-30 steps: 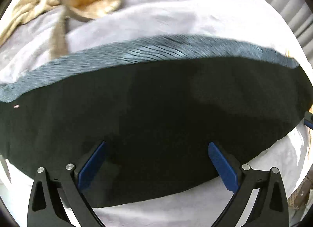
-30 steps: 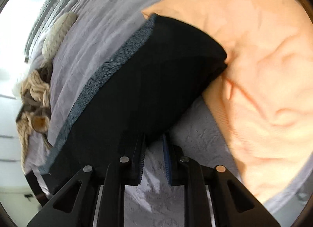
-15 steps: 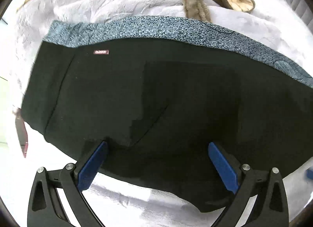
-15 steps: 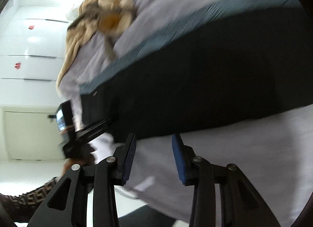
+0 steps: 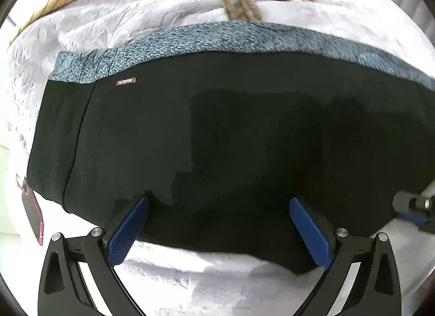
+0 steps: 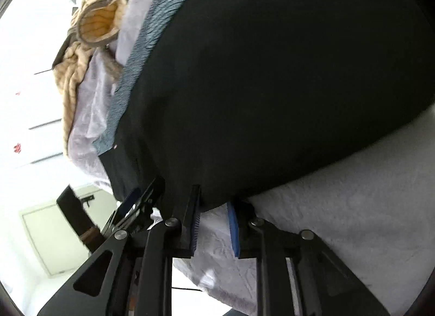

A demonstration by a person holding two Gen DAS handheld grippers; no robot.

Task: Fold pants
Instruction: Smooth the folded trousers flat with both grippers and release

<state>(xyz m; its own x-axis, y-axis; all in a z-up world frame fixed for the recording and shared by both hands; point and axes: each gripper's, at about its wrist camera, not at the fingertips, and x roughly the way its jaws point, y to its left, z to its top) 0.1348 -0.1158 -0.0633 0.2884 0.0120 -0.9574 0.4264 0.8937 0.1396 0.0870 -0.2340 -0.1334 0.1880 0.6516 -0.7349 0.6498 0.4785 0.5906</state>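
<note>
The black pants (image 5: 231,139) are spread flat on the pale grey blanket (image 5: 122,16), their long axis running left to right in the left wrist view, the blue-grey waistband (image 5: 217,36) along the far edge and the right end cut off. The left gripper (image 5: 217,229) is held wide open over the near hem, pointed steeply down. The right gripper (image 6: 213,220), its jaws just closing, is kept narrowly apart at the hem; a pinch cannot be made out.

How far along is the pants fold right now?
Done: the black pants lie flat on the pale blanket, doubled lengthwise, blue-grey lining edge showing. In hand: the left gripper stands open over the near edge; the right gripper, jaws just closing, sits at that edge, no cloth visibly pinched. Left: the crosswise folds.
</note>
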